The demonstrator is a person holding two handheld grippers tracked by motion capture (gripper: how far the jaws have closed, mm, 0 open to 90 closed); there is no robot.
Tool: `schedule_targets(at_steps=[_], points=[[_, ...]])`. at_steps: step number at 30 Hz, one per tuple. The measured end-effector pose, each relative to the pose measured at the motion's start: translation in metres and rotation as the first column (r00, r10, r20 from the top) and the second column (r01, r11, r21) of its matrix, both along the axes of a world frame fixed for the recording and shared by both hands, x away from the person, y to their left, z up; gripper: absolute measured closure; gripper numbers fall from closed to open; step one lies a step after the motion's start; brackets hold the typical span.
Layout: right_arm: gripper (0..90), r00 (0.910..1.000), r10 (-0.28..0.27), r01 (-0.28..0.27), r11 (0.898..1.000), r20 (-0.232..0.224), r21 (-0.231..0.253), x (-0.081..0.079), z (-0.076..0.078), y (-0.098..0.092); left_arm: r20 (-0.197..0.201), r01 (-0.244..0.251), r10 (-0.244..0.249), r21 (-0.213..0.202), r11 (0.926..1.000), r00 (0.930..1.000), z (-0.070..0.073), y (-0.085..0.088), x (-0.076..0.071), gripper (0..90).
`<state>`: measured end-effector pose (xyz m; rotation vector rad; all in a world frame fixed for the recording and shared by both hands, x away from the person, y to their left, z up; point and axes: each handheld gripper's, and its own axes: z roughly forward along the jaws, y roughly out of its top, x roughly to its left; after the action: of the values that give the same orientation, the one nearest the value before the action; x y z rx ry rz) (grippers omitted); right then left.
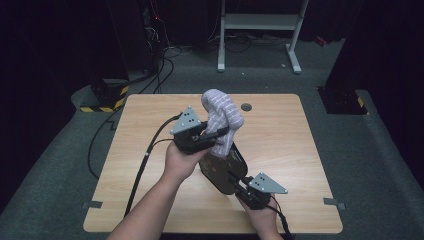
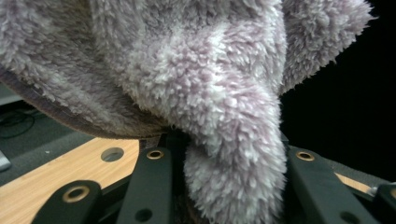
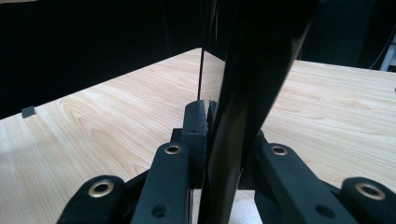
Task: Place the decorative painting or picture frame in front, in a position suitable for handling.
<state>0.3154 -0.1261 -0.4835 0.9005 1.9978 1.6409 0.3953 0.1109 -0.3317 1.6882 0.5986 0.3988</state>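
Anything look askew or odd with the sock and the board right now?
Nothing damaged. The fluffy lilac sock sits bunched over the top of the dark flat form, its toe end flopping sideways rather than pulled straight. The left gripper pinches the sock; the right gripper clamps the form's lower edge.

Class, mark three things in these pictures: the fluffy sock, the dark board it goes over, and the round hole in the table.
fluffy sock (image 1: 223, 116), high view, striped middle.
dark board (image 1: 222, 175), high view, bare lower face.
round hole (image 1: 246, 107), high view, its centre.
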Motion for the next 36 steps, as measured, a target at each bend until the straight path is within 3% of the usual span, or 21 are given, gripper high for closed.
schedule_targets(at_steps=[6,12,18,21,25,28,33,36], points=[[79.1,1.0,0.0,0.0,1.0,0.002,-0.001,0.0,0.0,0.001,-0.069,-0.009,0.005,-0.064,0.9979,0.9976,-0.008,0.021,0.018,66.0],[79.1,1.0,0.001,-0.001,1.0,0.0,-0.001,0.0,-0.001,0.0,-0.116,-0.053,0.046,-0.059,0.9969,0.9923,-0.023,0.036,0.03,66.6],[79.1,1.0,0.003,-0.003,1.0,0.001,-0.005,0.0,-0.001,-0.002,-0.204,-0.037,0.03,-0.033,0.9988,0.9786,-0.054,0.048,0.045,67.2],[79.1,1.0,0.002,-0.002,1.0,0.001,-0.004,0.0,-0.002,-0.001,-0.234,-0.038,0.026,-0.045,0.9983,0.9718,-0.069,0.056,0.05,67.2],[79.2,1.0,0.003,-0.003,1.0,0.0,-0.001,0.0,-0.002,-0.001,-0.263,-0.067,0.051,-0.053,0.9964,0.9635,-0.084,0.066,0.053,67.3],[79.2,1.0,0.003,-0.003,1.0,0.002,-0.002,0.0,-0.002,-0.001,-0.28,-0.09,0.077,-0.035,0.9953,0.957,-0.094,0.072,0.056,67.5],[79.1,1.0,0.003,-0.003,1.0,0.003,-0.002,0.0,-0.002,-0.001,-0.324,-0.119,0.111,-0.007,0.9928,0.9396,-0.113,0.079,0.059,67.5],[79.1,1.0,0.004,-0.004,1.0,0.003,-0.002,0.0,-0.002,-0.001,-0.332,-0.124,0.118,0.002,0.9923,0.9357,-0.12,0.082,0.058,67.5]])
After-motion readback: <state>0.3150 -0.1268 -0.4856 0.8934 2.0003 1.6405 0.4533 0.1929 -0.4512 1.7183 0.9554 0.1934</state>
